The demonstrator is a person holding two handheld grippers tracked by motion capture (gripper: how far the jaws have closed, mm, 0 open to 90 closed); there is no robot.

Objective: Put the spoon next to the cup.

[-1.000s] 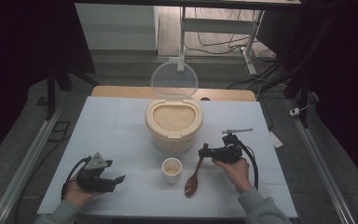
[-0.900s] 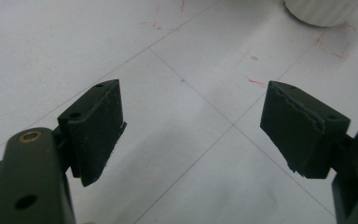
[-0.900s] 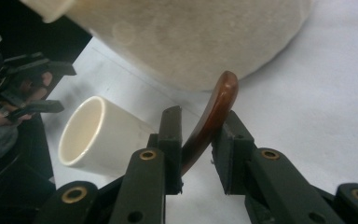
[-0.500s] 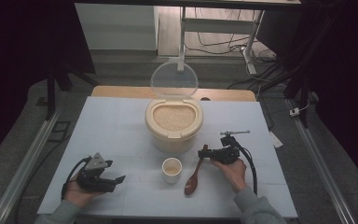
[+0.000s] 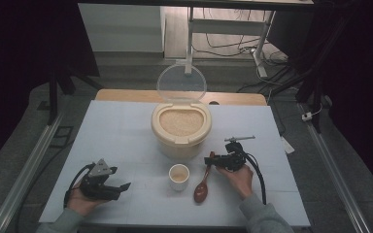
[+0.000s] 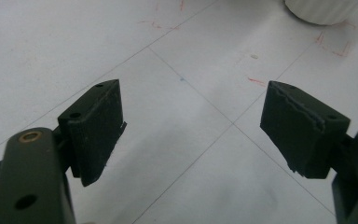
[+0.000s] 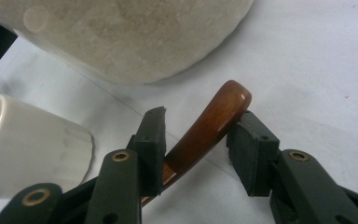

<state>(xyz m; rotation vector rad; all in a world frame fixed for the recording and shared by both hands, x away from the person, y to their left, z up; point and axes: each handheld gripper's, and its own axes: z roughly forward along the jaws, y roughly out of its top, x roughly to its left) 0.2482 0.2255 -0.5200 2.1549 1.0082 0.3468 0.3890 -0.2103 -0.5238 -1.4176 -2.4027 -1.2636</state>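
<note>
The left gripper [image 5: 121,187], a black two-jaw tool with a grey three-cornered plate on top, lies low over the pale blue-white table [image 5: 126,126] in the person's left hand [image 5: 80,201], its jaws spread wide with only bare tabletop between them in the left gripper view. Well to the right of it, and just left of the other tool, stands the small cream ribbed cup [image 5: 178,176]; in the right gripper view the cup sits close beside the left jaw. Beyond both tools, farther up the table, is the large cream round rice container [image 5: 180,130], full of pale grain, its clear round lid [image 5: 181,83] standing open behind. The right gripper [image 5: 208,160], held in the right hand [image 5: 238,177], straddles the upper handle end of the glossy brown wooden spoon [image 7: 205,128], whose bowl lies on the table nearer the person. Its jaws have just been opening: the handle passes slantwise between them, touching or nearly touching the left pad, with a clear gap to the right pad, so they are parted and not clamping it.
</note>
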